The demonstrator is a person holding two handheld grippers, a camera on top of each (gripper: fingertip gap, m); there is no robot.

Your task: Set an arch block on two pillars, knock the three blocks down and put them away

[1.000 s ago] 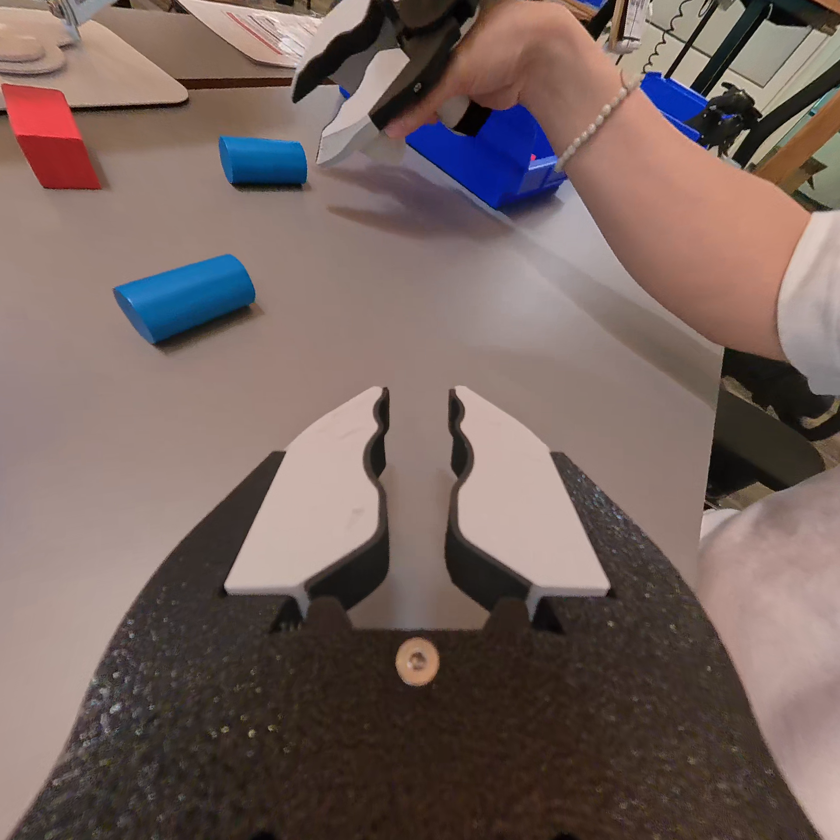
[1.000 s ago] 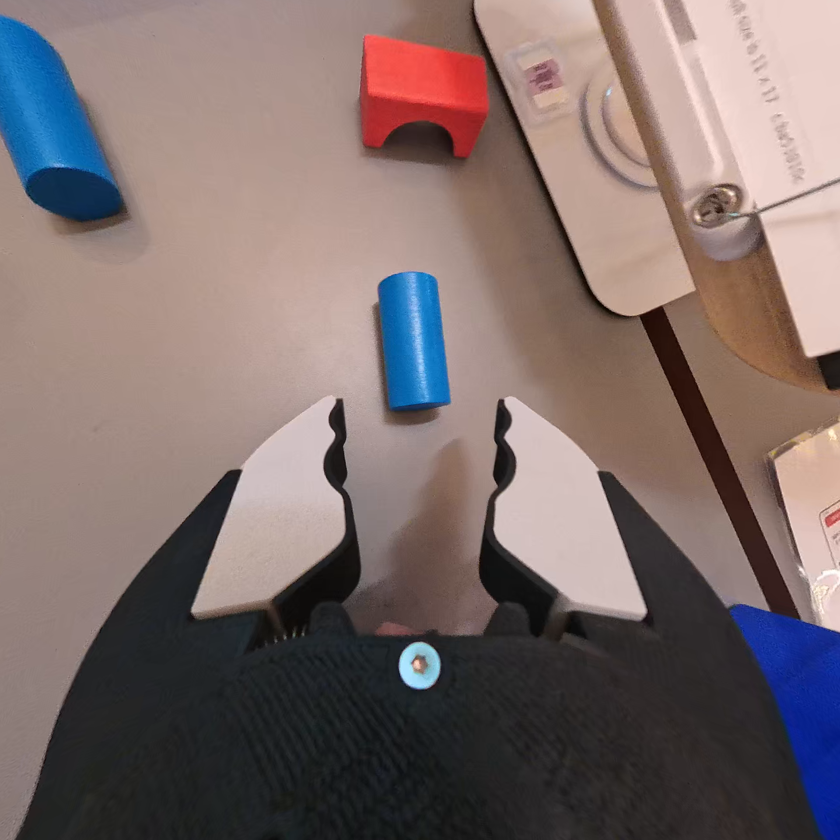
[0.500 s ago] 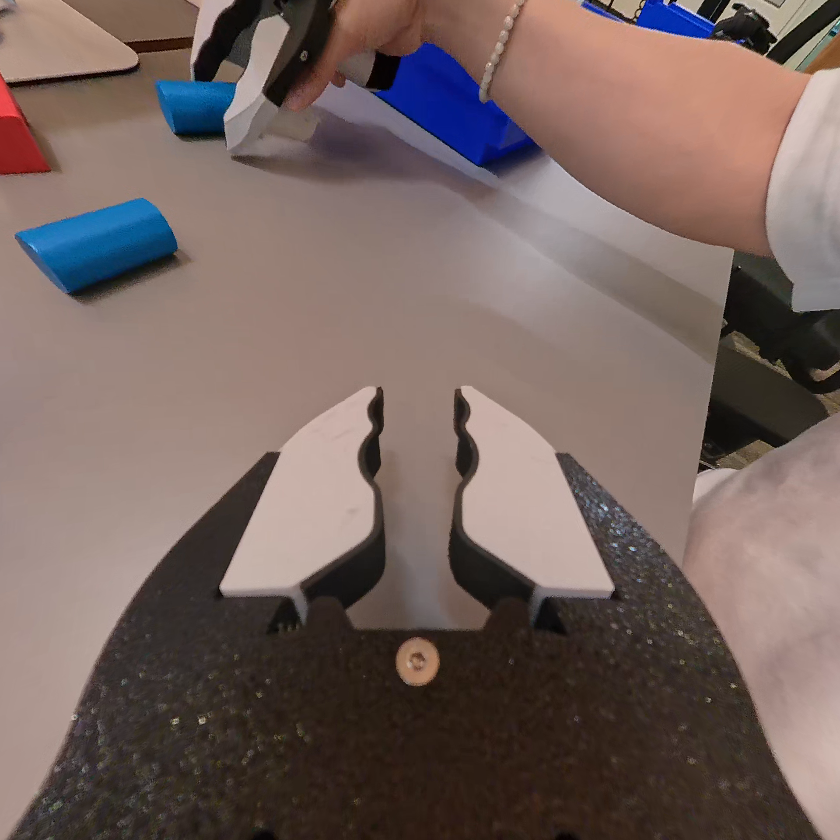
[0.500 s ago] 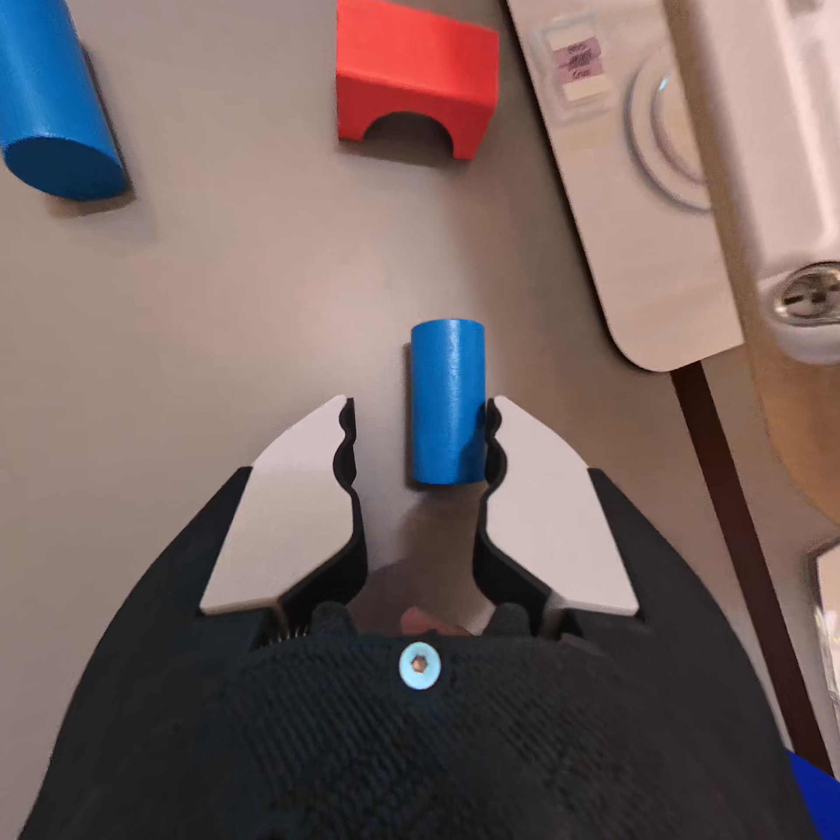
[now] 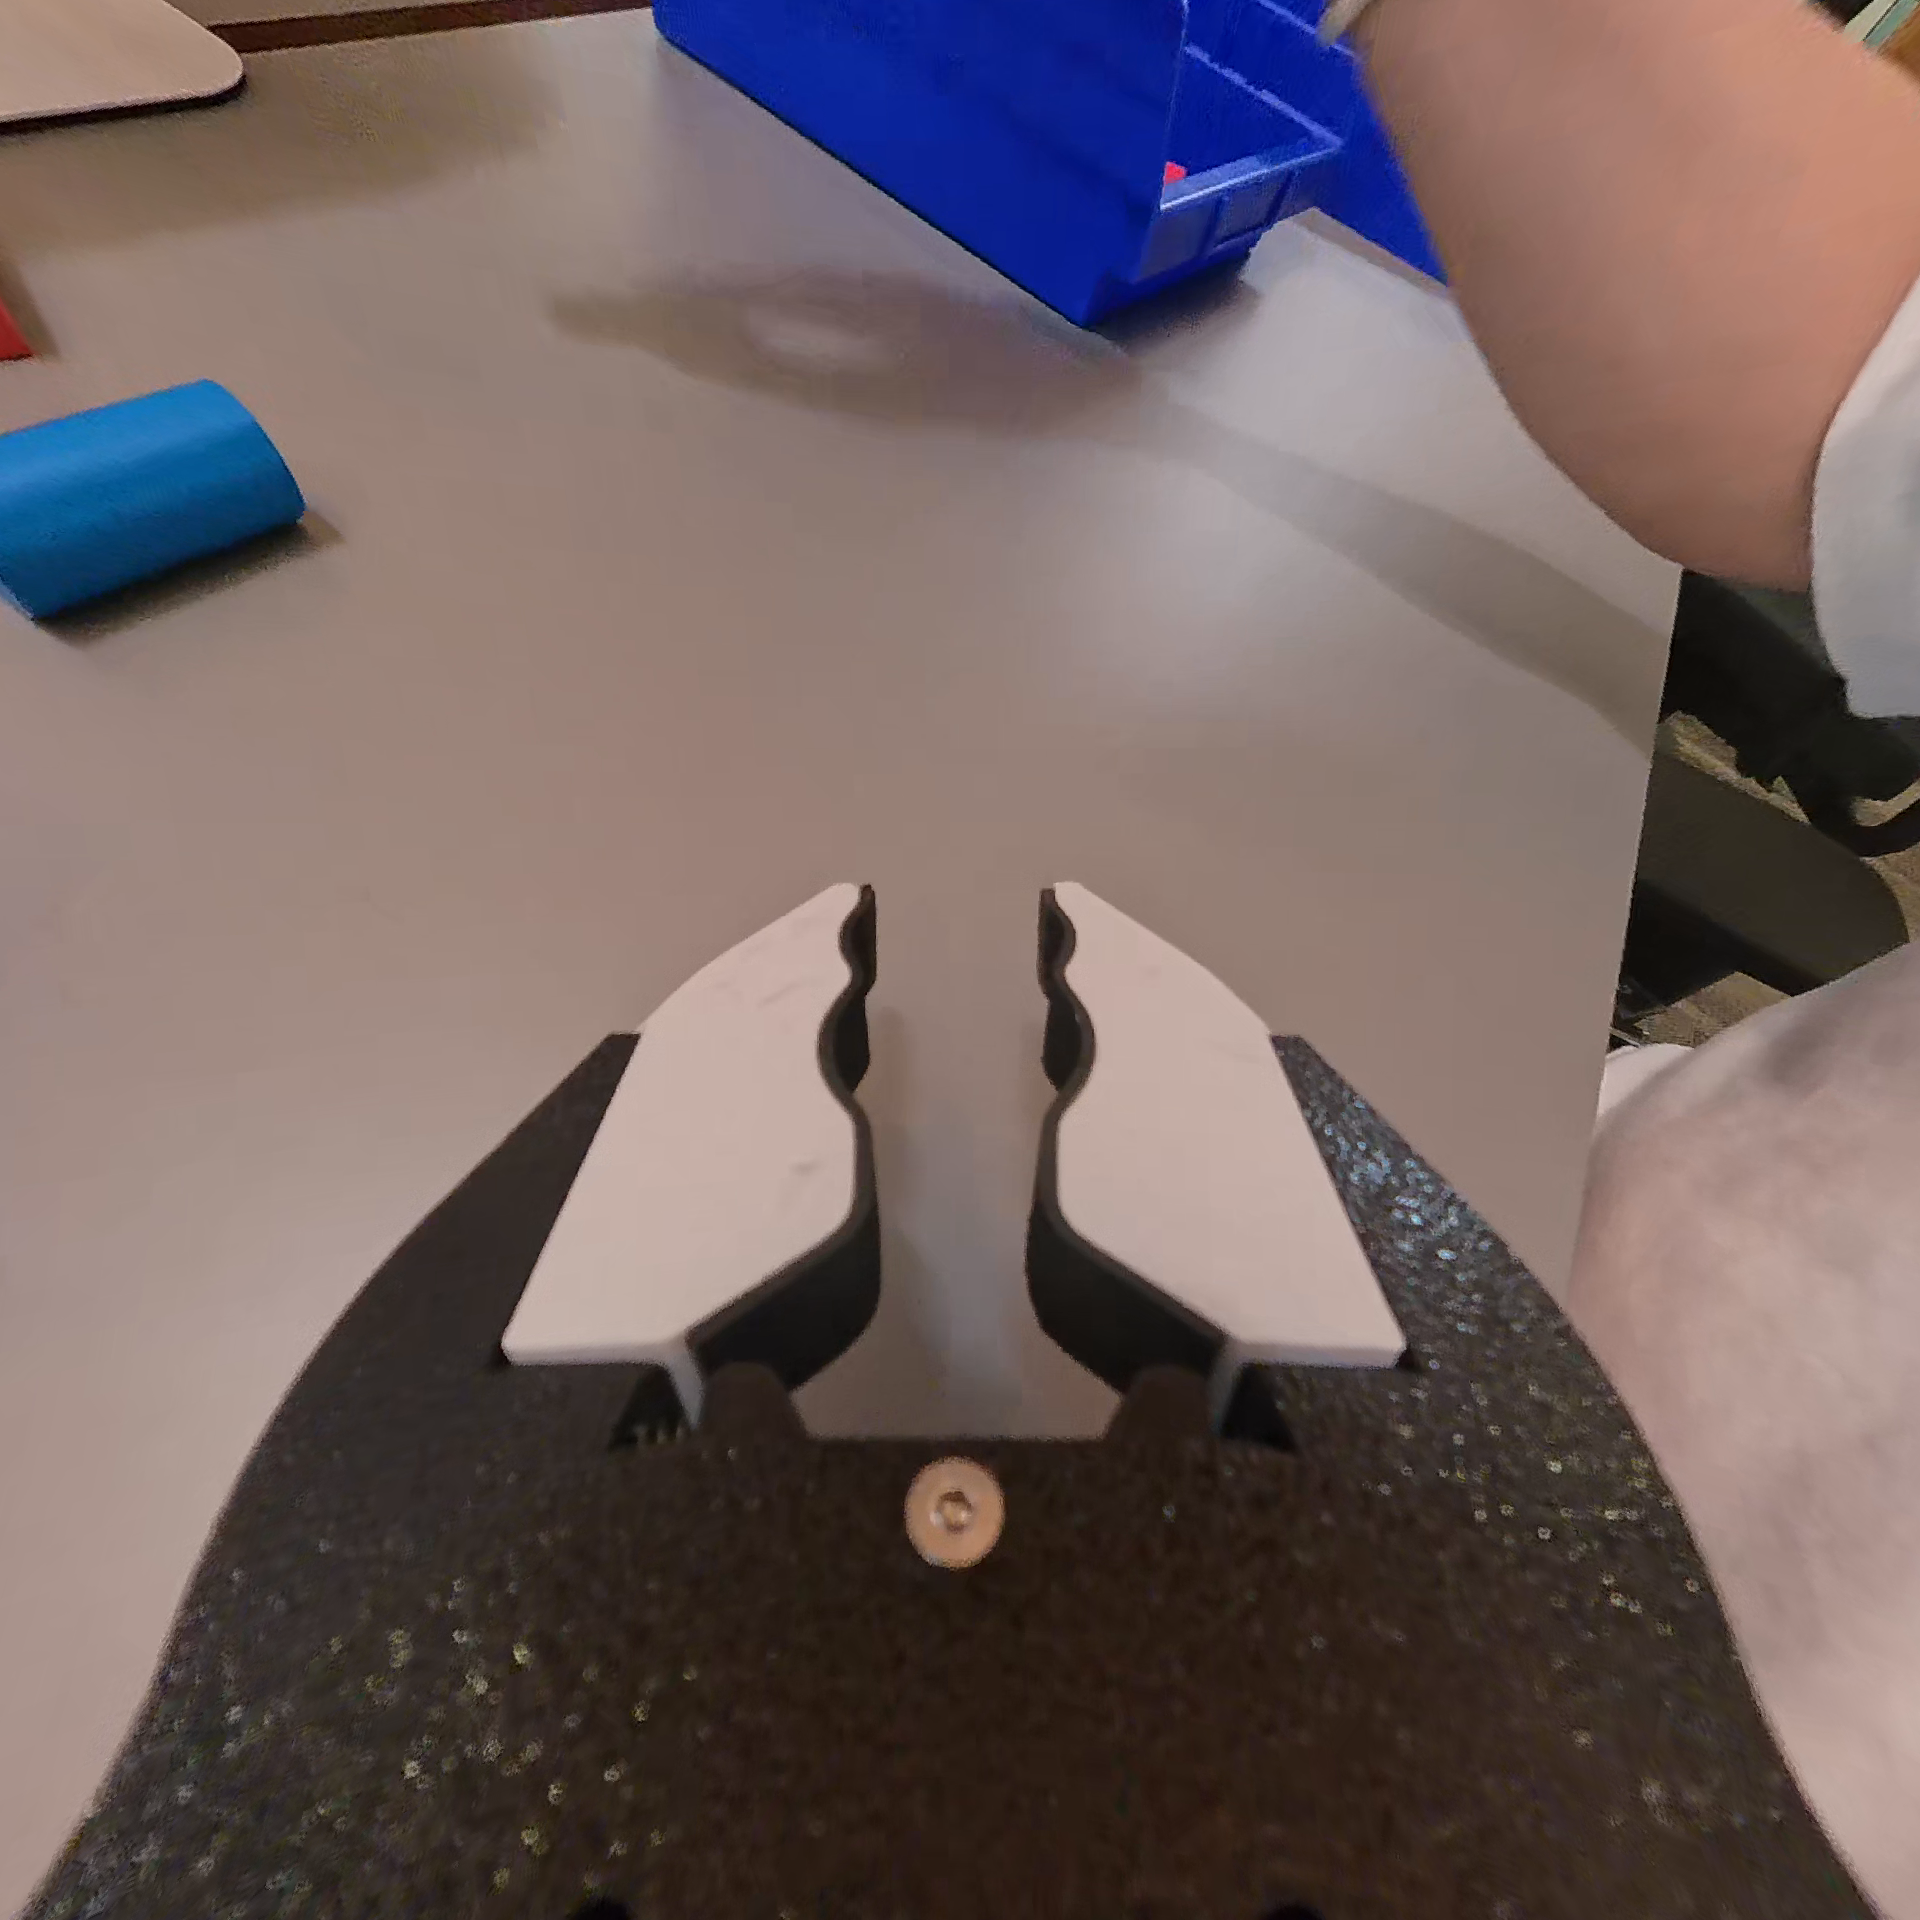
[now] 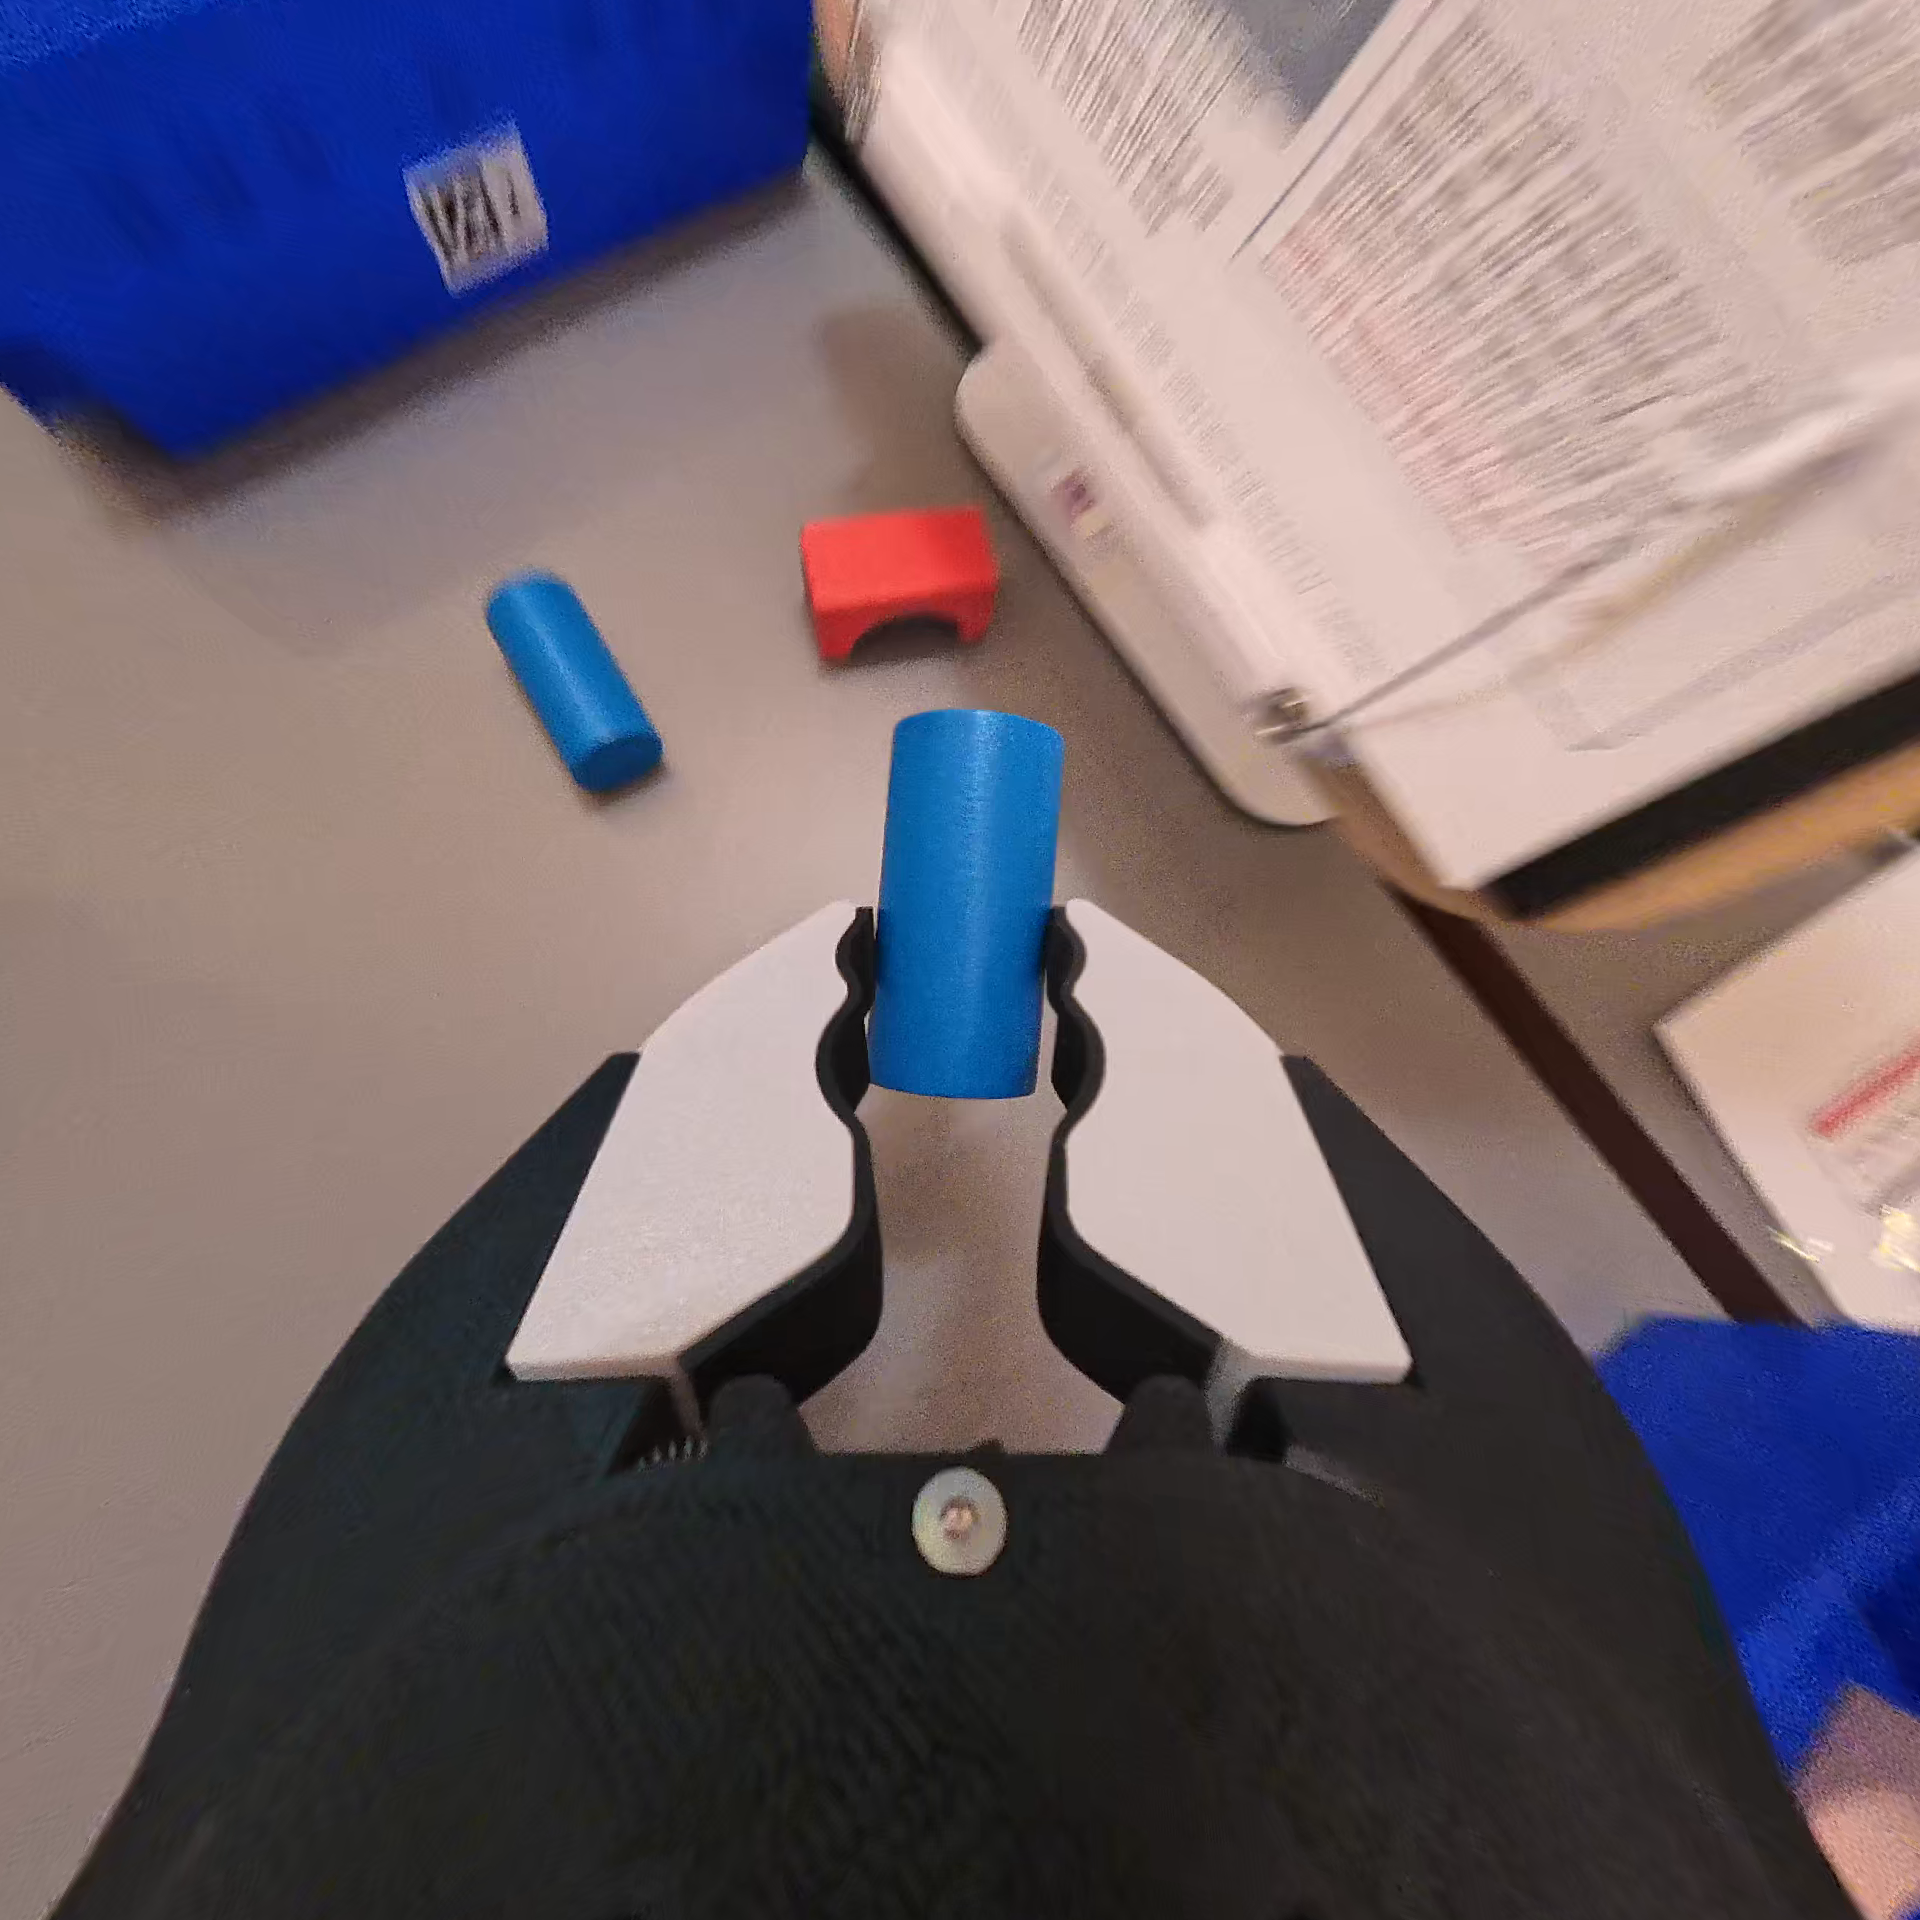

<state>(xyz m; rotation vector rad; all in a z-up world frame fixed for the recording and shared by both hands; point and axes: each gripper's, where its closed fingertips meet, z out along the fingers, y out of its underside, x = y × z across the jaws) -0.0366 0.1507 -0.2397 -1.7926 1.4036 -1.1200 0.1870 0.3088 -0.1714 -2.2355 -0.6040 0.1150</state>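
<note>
The right gripper (image 6: 961, 912) is pinching a small blue cylindrical block (image 6: 966, 883) between its fingertips, jaws closed to its width, lifting it clear of the grey tabletop (image 6: 260, 987). Ahead of the fingers are lying one more blue cylinder (image 6: 571, 681), making two, and one red arch block (image 6: 899, 577). The left gripper (image 5: 956, 896) is hovering narrowly parted, gripping nothing; a blue plastic bin (image 5: 987, 135) is sitting well ahead.

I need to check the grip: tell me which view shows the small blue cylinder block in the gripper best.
The right wrist view. There the small blue cylinder block sits centred and sharp, pinched between the fingertips of the right gripper, above the grey table. The left wrist view does not show it, only a forearm and a larger blue block.
</note>
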